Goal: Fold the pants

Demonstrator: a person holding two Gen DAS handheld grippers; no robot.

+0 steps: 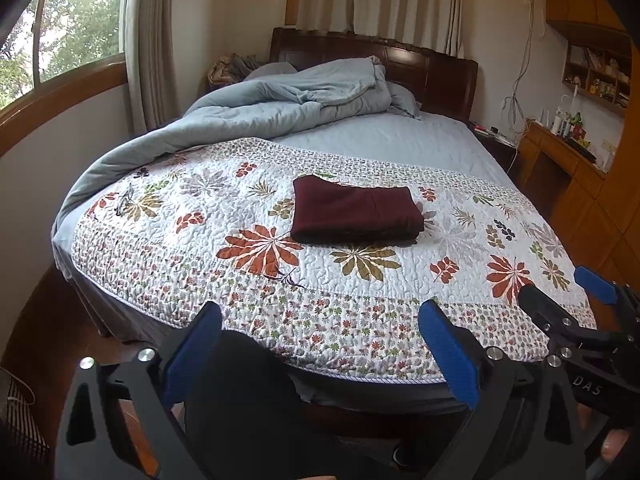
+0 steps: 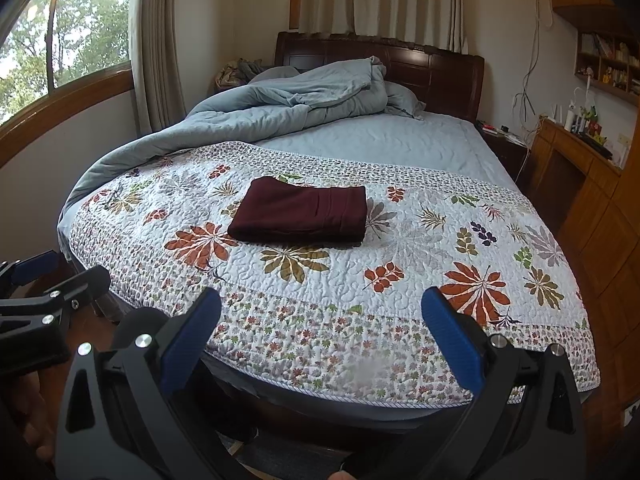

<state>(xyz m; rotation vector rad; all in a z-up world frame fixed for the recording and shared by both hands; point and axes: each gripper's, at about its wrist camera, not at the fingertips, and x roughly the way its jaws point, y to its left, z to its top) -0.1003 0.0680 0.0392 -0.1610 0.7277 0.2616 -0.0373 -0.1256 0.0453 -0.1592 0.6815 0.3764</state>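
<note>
The dark maroon pants (image 1: 354, 210) lie folded into a neat flat rectangle on the floral quilt (image 1: 280, 280), near the middle of the bed; they also show in the right wrist view (image 2: 300, 212). My left gripper (image 1: 320, 344) is open and empty, held back over the foot edge of the bed, well short of the pants. My right gripper (image 2: 320, 340) is open and empty too, at the foot edge, right of the left one. The right gripper also shows at the right of the left wrist view (image 1: 568, 300).
A rumpled grey-blue duvet (image 1: 280, 108) is heaped at the head and left side of the bed, before the dark wooden headboard (image 1: 432, 72). A wooden desk with shelves (image 1: 568, 152) stands on the right. A window and curtains (image 1: 148, 40) are on the left.
</note>
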